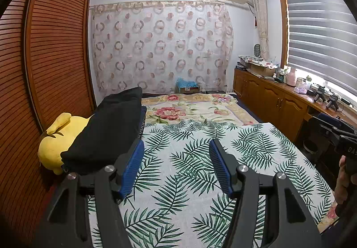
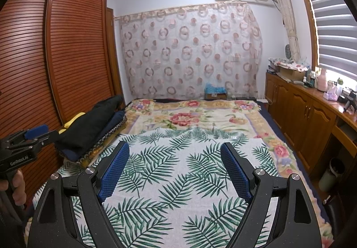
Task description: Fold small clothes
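Your left gripper and right gripper both hover with jaws wide apart, holding nothing, above the white palm-leaf-print cloth spread on the bed. The only clothes visible are the stacked dark folded garments at the left edge. You seem between items; next, fetch 1 unfolded garment.

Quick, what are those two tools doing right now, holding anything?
Left tool: open, holding nothing, above the leaf-print cloth.
Right tool: open, holding nothing, above the same cloth.
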A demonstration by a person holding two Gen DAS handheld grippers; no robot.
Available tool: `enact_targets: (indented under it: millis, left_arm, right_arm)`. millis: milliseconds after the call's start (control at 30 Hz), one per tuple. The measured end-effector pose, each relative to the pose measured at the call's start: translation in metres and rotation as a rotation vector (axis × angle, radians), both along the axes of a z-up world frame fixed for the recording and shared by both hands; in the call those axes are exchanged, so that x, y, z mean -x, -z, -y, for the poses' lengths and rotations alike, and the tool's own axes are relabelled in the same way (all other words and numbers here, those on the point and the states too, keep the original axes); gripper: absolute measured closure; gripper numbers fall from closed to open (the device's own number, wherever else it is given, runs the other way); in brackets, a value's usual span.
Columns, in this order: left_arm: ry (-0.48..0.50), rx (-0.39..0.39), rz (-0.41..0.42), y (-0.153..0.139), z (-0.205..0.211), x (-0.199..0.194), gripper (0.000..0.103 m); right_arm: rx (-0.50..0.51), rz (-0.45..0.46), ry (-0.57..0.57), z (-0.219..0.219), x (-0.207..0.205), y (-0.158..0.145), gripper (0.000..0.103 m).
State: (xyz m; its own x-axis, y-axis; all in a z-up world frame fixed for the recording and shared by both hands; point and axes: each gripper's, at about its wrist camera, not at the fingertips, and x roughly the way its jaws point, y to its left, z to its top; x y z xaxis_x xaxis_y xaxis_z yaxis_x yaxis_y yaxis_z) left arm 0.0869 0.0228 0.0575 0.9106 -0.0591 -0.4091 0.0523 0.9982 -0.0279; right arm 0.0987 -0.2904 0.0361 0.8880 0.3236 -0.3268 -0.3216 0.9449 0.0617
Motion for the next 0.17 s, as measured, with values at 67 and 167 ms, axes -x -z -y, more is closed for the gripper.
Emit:
enact_targets:
  millis: [67, 167]
  left_arm:
    - [0.000, 0.001, 0.000, 0.0000, 0.0000, 0.0003, 0.043]
    - [0.001, 0.000, 0.000, 0.0002, 0.0002, 0.0000, 0.043]
  right_arm:
    - [0.000, 0.001, 0.001, 0.0007, 0.0004, 0.0000, 0.017]
    - [0.001, 0.001, 0.001, 0.0007, 0.0003, 0.0002, 0.017]
